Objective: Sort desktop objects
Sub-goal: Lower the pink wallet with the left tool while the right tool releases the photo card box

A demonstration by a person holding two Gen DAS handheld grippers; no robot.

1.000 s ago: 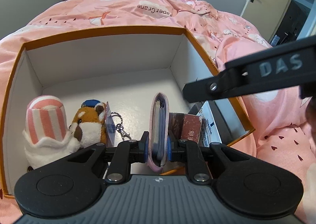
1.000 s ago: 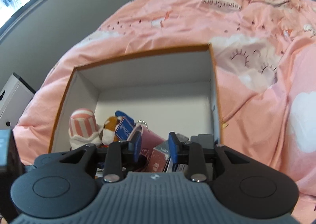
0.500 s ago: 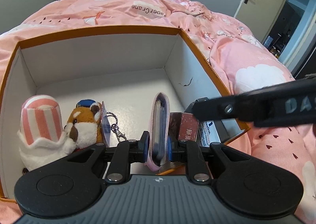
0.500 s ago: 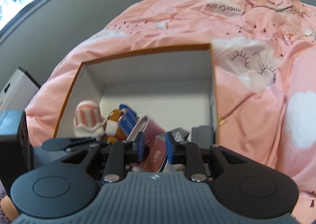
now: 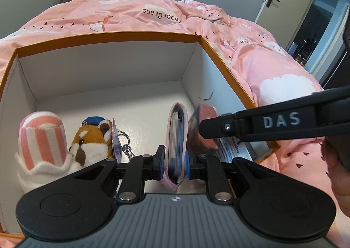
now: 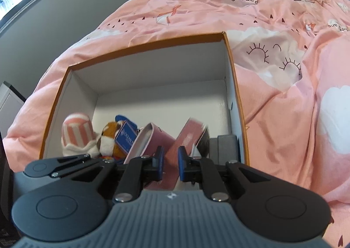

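Two grips share the near end of the white-lined orange cardboard box (image 5: 140,37): the left gripper (image 5: 172,163) clamps the upright pink fabric card wallet (image 5: 176,138), while the right gripper (image 6: 169,159) has closed on the tilted reddish-pink small carton (image 6: 186,138) just beside it, which may snag the wallet if lifted.

Matt cardboard box (image 5: 221,66), fuzzy plush toy (image 5: 87,141), soft cotton quilt (image 5: 135,16)
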